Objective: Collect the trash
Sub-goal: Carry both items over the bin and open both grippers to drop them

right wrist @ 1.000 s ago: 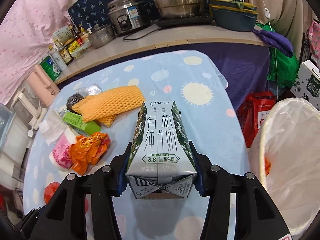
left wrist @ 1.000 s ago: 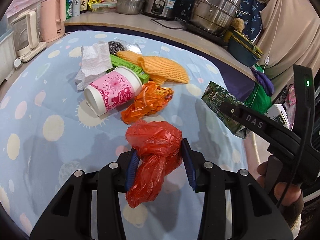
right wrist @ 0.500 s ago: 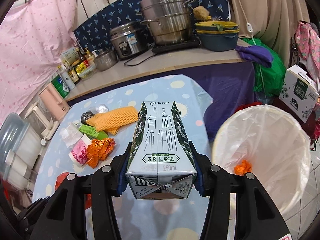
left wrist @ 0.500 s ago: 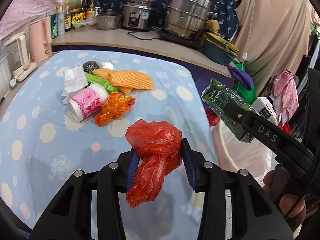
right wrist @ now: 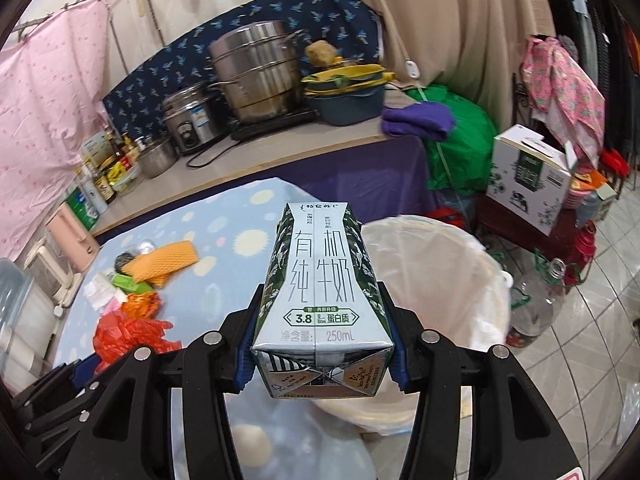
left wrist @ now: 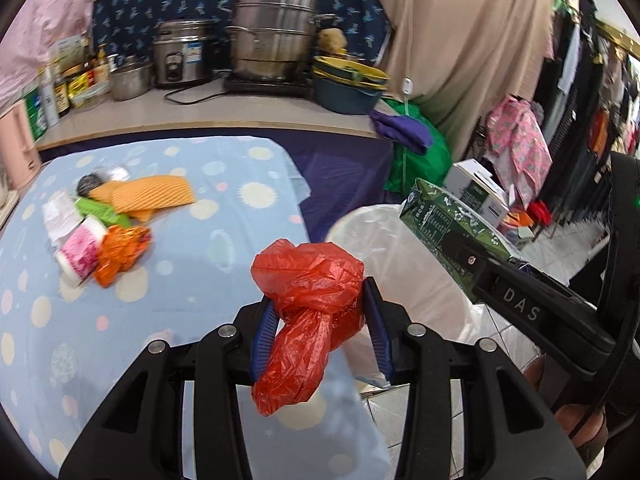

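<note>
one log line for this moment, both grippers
left gripper: shut on red plastic bag | right gripper: shut on milk carton | lined bin: beside table, nothing dropped yet

Left gripper (left wrist: 320, 328) clamps a red bag (left wrist: 308, 280) beside the bin (left wrist: 400, 248); right gripper (right wrist: 320, 344) grips a milk carton (right wrist: 324, 280) over its rim.

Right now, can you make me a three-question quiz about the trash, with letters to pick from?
1. Where is the lined bin?
A. on the counter
B. on the floor beside the table
C. under the pots

2. What colour is the plastic bag?
A. red
B. blue
C. white

3. How is the milk carton right now?
A. lying on the table
B. inside the bin
C. clamped in the right hand-held gripper

Answers: 1 B, it stands by the table's edge. 2 A, it is red in both views. 3 C, the blue pads press its sides.
</note>
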`<move>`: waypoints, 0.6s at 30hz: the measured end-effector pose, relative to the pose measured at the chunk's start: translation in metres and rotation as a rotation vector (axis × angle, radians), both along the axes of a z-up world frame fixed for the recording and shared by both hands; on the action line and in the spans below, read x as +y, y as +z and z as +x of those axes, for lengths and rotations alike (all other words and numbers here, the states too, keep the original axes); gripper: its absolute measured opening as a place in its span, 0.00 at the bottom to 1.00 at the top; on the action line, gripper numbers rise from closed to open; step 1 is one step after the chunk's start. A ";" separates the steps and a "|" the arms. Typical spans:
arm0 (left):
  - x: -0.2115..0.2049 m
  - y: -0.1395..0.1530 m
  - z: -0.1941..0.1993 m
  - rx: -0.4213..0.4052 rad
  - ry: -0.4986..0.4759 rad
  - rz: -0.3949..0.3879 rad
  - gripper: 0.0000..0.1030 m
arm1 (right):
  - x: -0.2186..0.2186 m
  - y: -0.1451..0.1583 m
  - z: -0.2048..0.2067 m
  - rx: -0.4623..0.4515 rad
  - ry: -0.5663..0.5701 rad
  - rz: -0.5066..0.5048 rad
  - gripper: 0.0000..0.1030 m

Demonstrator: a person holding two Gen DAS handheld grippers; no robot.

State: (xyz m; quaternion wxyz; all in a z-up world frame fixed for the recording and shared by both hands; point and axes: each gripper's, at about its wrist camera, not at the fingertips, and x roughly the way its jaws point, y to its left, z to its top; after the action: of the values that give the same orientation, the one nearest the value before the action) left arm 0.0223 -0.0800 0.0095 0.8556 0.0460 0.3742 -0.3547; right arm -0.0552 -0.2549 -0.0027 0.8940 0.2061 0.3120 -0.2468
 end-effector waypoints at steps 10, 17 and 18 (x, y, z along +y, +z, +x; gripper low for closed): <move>-0.070 -0.013 -0.018 -0.003 -0.131 0.028 0.38 | -0.041 -0.021 -0.034 0.037 -0.088 0.028 0.48; -0.100 -0.034 -0.018 0.016 -0.166 0.077 0.38 | -0.059 -0.038 -0.037 0.061 -0.114 0.061 0.48; -0.102 -0.036 -0.017 0.017 -0.167 0.083 0.38 | -0.061 -0.040 -0.036 0.064 -0.118 0.065 0.48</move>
State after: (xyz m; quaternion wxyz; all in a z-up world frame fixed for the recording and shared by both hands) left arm 0.0056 -0.1821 -0.0267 0.8170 0.1096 0.3909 -0.4094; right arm -0.0917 -0.3159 -0.0429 0.8604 0.2448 0.3356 -0.2952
